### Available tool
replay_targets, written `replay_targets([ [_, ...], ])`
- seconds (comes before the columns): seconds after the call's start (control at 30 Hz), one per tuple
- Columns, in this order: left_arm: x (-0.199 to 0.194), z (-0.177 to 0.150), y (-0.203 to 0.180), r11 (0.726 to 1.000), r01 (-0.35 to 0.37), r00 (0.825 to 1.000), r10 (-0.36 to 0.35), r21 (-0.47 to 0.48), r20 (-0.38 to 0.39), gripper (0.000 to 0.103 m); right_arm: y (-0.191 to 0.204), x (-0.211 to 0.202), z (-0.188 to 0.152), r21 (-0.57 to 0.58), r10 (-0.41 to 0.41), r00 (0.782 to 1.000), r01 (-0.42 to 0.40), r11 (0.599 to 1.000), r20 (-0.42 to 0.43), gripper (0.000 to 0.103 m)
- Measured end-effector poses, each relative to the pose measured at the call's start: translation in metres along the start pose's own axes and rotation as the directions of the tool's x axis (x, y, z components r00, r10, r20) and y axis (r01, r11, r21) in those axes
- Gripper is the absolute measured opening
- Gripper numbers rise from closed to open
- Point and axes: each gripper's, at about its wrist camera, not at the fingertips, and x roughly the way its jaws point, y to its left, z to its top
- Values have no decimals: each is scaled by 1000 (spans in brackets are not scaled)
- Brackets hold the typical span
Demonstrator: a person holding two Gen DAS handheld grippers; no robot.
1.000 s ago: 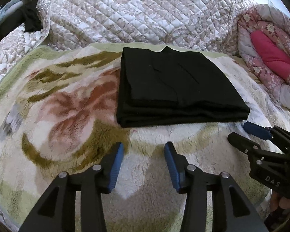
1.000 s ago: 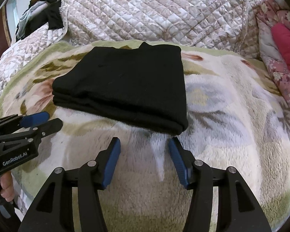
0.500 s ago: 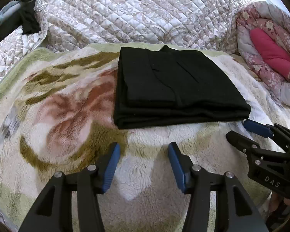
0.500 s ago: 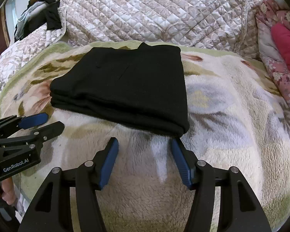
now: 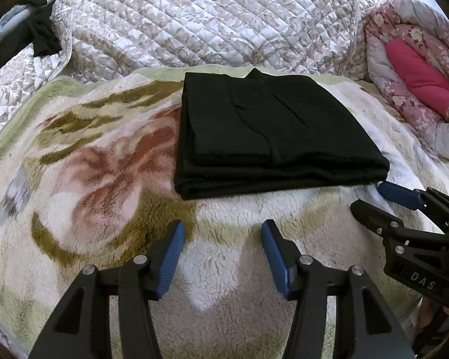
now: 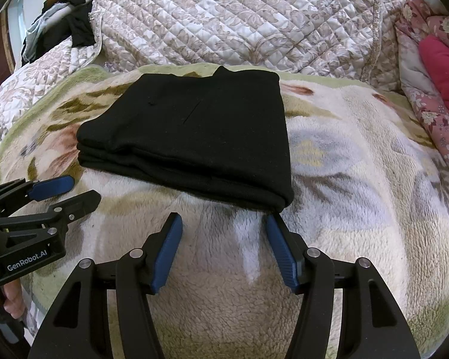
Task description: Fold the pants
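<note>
Black knit pants (image 5: 272, 137) lie folded in a compact rectangle mid-bed, apparently finished, so left tool (image 5: 221, 254) and right tool (image 6: 224, 248) hover empty, jaws apart.

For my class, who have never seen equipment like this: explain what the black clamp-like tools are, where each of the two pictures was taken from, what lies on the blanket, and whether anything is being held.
No robot here: a person holds a hand tool in each hand, each with two blue-padded fingers and a camera looking along them. One picture comes from the left gripper, the other from the right gripper; each view also catches the other tool at its edge. Black pants, already folded into a neat rectangle, lie on a fluffy flowered blanket, with a quilt behind and pink bedding to the right. Both tools are open and hold nothing.
</note>
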Motion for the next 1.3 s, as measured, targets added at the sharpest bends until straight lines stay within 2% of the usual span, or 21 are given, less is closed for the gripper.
replay_targets([
  [1.3,1,0,2,1000,-1,1000,1,3,-8,58,2,-1,-2,2,-5,1000,5,1000,3,60],
])
